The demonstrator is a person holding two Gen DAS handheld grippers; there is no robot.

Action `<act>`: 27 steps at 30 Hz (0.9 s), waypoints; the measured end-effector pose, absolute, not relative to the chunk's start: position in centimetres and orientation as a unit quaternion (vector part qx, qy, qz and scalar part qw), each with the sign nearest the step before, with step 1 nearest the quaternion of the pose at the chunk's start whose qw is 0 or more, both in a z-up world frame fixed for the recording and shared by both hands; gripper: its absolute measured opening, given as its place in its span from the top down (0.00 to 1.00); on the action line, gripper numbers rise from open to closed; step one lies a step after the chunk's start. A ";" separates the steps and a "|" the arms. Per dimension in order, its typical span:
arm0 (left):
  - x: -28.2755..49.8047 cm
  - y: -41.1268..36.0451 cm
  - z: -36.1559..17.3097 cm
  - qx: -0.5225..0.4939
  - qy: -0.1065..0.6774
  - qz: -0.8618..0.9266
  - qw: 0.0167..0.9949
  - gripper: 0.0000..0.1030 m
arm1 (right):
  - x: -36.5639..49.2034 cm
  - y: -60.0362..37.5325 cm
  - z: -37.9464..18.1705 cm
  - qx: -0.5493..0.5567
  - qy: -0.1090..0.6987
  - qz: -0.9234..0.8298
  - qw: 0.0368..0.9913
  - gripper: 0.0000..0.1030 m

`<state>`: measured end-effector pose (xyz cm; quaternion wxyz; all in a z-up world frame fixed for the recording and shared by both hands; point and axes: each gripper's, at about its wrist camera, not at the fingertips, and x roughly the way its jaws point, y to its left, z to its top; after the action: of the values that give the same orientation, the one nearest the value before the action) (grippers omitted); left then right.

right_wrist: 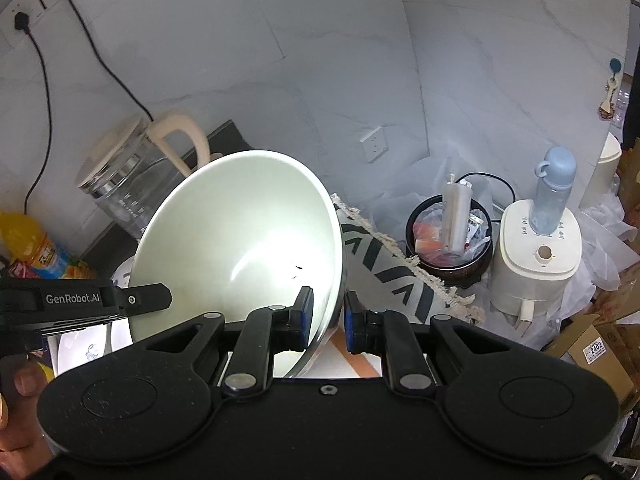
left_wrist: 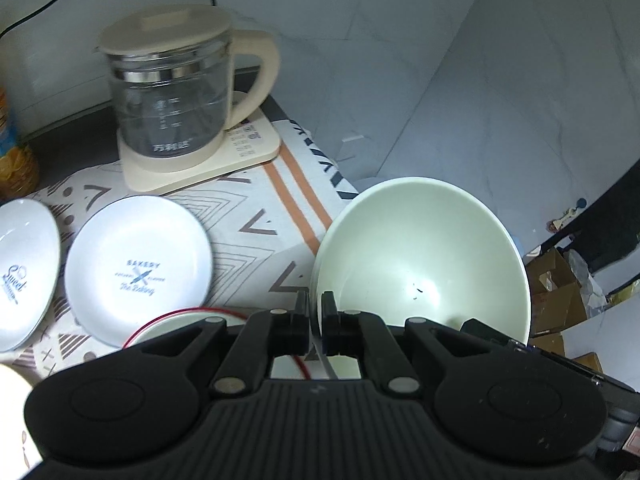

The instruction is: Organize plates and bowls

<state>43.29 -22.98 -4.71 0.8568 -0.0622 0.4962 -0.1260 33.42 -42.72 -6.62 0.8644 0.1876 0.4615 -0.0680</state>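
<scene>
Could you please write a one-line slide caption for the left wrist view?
Left hand-held gripper clamps the pale green bowl's rim above two white plates.

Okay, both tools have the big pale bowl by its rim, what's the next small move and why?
Probably carry the bowl left, toward the plates. The left tool and right tool each pinch its rim, it hangs tilted past the table's edge, and the red-rimmed dish below leaves little room.
</scene>
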 end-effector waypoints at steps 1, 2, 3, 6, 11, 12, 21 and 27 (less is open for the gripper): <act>43.2 -22.5 -4.6 -0.066 0.496 -0.121 0.858 0.97 | 33.4 -42.6 -6.5 0.189 0.460 -0.064 0.865 0.84; 43.0 -22.1 -4.5 -0.067 0.495 -0.115 0.859 0.97 | 33.4 -42.3 -6.5 0.189 0.460 -0.061 0.866 0.84; 42.9 -21.6 -4.4 -0.069 0.493 -0.109 0.861 0.97 | 33.5 -42.0 -6.4 0.189 0.460 -0.055 0.866 0.84; 42.4 -20.0 -3.9 -0.077 0.487 -0.090 0.865 0.97 | 33.9 -40.8 -6.1 0.180 0.462 -0.038 0.868 0.84; 41.6 -17.2 -3.3 -0.094 0.480 -0.057 0.870 0.97 | 34.6 -38.4 -5.8 0.170 0.465 -0.005 0.869 0.84; 41.4 -16.6 -3.3 -0.097 0.479 -0.050 0.871 0.97 | 34.7 -37.9 -5.8 0.168 0.466 0.001 0.869 0.84; 38.9 -12.0 -3.4 -0.126 0.474 0.007 0.871 0.97 | 35.6 -33.2 -5.5 0.142 0.479 0.063 0.864 0.84; 37.4 -10.8 -4.3 -0.139 0.481 0.029 0.865 0.97 | 35.2 -30.9 -5.9 0.125 0.492 0.093 0.857 0.84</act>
<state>37.38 -10.85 -4.33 0.8651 -0.1390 0.4811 0.0293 35.21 -30.94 -5.88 0.8566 0.1247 0.4920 0.0930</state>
